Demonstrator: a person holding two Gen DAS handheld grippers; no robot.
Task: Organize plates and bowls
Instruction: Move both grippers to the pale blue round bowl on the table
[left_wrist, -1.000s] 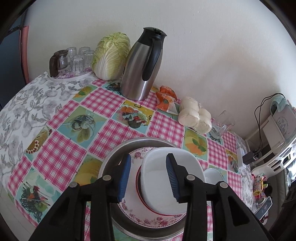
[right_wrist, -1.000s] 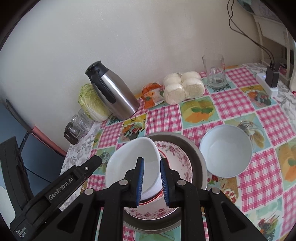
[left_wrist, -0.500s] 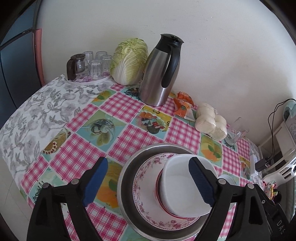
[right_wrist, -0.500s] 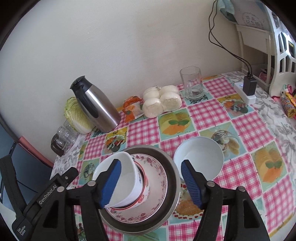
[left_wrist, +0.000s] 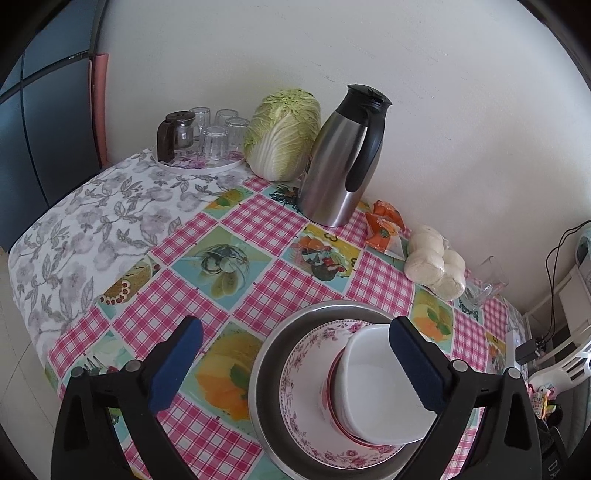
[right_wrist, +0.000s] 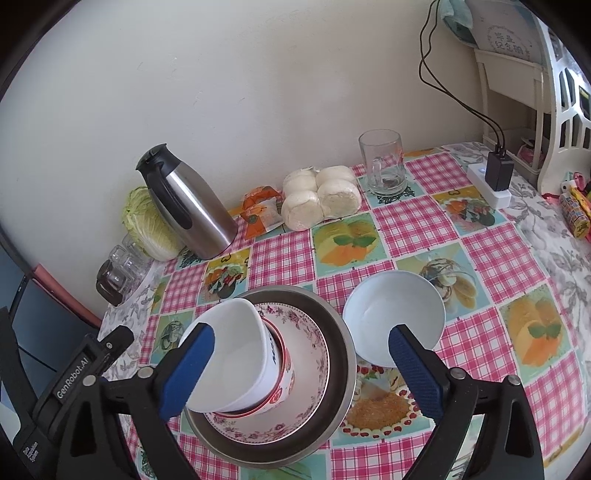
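A: Largest first. We see a table (left_wrist: 92, 229) under a checked fruit-print cloth. On its near side stands a metal basin (right_wrist: 334, 363), and within the basin lies a floral plate (right_wrist: 314, 354).

B: On that plate we see a red-banded bowl (right_wrist: 282, 380), and nested in it a square-rimmed white bowl (right_wrist: 240, 347), tilted rather than seated level. From the left wrist view the same stack shows as basin (left_wrist: 266, 354), plate (left_wrist: 299, 376) and white bowl (left_wrist: 376, 380).

A: So four pieces appear gathered in one stack. What do we judge is left?

B: A round white bowl (right_wrist: 391, 314) stands alone on the cloth, just beside the basin on the right and apart from the stack. We judge that it remains to be added, and the tilted bowl may want settling.

A: The jaws?

B: The left gripper (left_wrist: 295, 369) has its jaws opening, nearly at full spread. One pad hangs over bare cloth, the other over the white bowl's far rim, and neither presses on anything. The right gripper (right_wrist: 301, 371) is likewise opening wide. Its left pad lies across the white bowl's rim in the picture, its right pad before the loose bowl. We see no grip on either, so both grippers hold nothing.

A: Smaller items along the wall, unrelated to the task: a steel thermal jug (left_wrist: 340, 162), a napa cabbage (left_wrist: 284, 133), bagged buns (right_wrist: 321, 195), a glass mug (right_wrist: 384, 162).
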